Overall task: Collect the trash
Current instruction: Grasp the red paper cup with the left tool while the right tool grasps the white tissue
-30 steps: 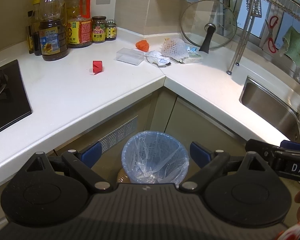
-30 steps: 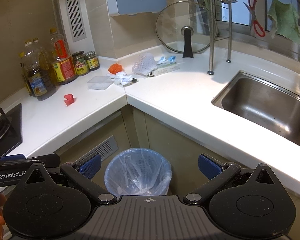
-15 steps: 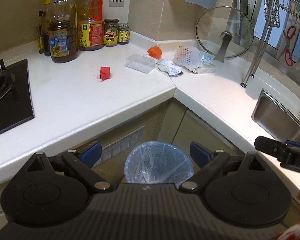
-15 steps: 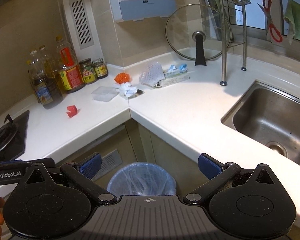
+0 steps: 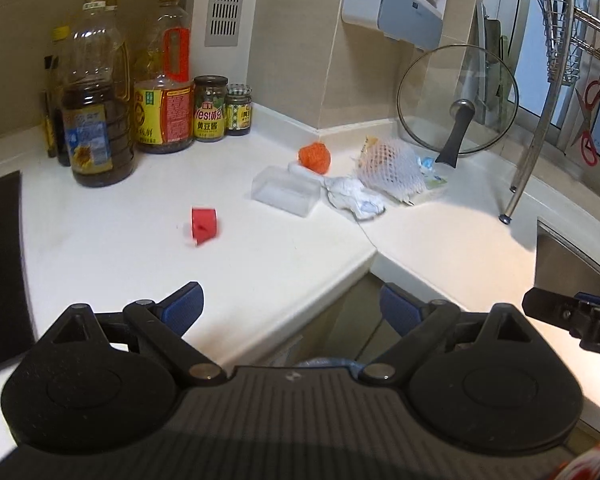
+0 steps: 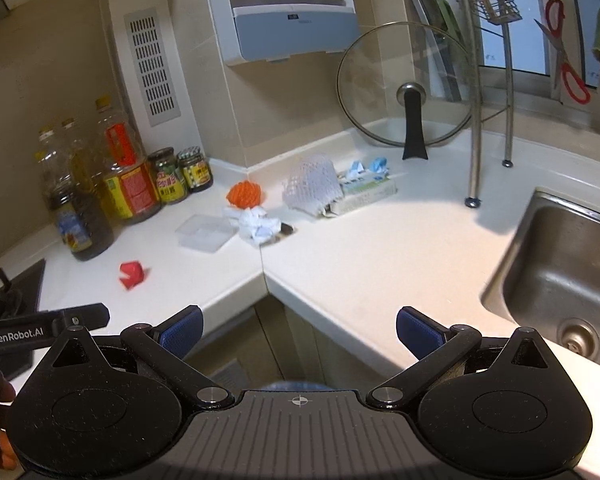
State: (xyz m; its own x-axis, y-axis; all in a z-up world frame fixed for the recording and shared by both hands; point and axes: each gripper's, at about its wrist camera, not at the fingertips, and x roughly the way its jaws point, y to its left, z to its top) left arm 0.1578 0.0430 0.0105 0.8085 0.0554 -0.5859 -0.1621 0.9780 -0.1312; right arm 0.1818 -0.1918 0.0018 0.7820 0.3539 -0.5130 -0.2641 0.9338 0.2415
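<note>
Trash lies on the white counter corner: a red scrap (image 5: 204, 225) (image 6: 131, 275), a clear plastic box (image 5: 286, 193) (image 6: 206, 233), crumpled white paper (image 5: 354, 199) (image 6: 258, 224), an orange net ball (image 5: 315, 155) (image 6: 244, 193), white foam fruit netting (image 5: 390, 167) (image 6: 311, 185) and a flat carton (image 6: 367, 191). My left gripper (image 5: 290, 310) is open and empty above the counter's front edge, short of the red scrap. My right gripper (image 6: 298, 330) is open and empty over the corner's front edge. Only a sliver of the blue-bagged bin (image 5: 324, 361) shows below.
Oil bottles (image 5: 96, 116) and jars (image 5: 210, 110) stand at the back left. A black stove (image 5: 0, 264) is at the left. A glass lid (image 5: 458, 100) leans in the corner. A rack leg (image 5: 528, 160) and the steel sink (image 6: 560, 280) are to the right.
Both grippers have risen and tilted up from the bin below toward the countertop; the bin has slid nearly out of view and the counter trash looks closer. Both stayed open.
</note>
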